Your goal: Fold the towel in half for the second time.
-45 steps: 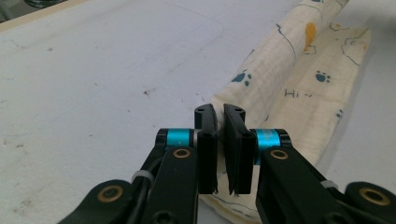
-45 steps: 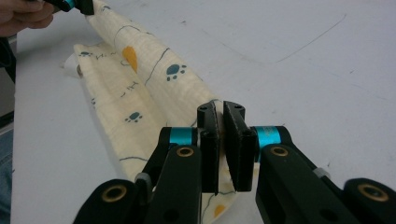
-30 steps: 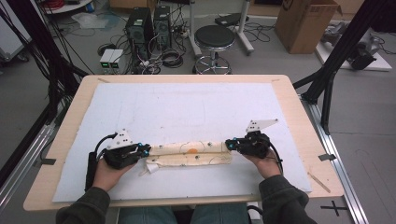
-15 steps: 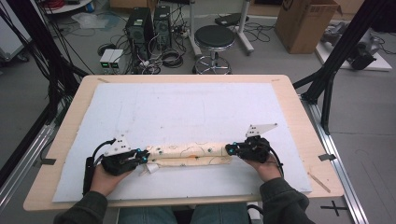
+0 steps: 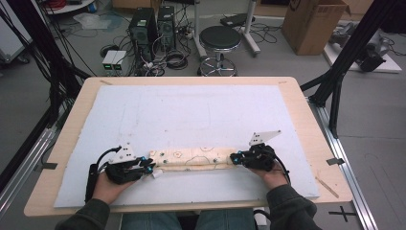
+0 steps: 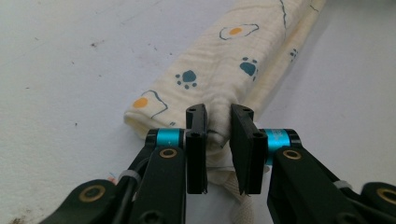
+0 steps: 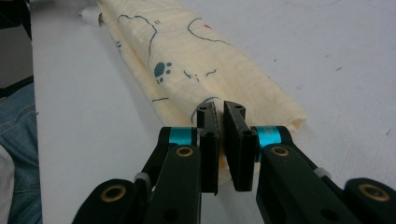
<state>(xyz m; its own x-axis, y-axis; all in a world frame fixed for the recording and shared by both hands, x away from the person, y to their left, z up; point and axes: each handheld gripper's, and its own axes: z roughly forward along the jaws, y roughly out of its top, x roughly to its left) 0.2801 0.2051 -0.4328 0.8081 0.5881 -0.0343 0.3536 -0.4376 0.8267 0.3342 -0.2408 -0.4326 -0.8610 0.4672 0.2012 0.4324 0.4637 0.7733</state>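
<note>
You have the cream cotton cloth with paw and fried-egg prints [image 5: 194, 159] folded into a long strip along the table's [image 5: 306, 120] near edge, lying nine to three o'clock. Your right gripper [image 7: 223, 122] pinches its end to anchor it; your left gripper [image 6: 219, 125] has just been opening, cloth loosely between its jaws. No readable writing.

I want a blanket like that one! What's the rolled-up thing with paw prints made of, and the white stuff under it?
The rolled cloth looks like soft, crinkly cotton, maybe muslin: cream, matte, with fine wrinkles and printed paws and fried eggs. The white mat under it seems to be foam or felt: dull and slightly speckled, with rough edges, though that's hard to tell. The table beneath looks like pale wood.
</note>
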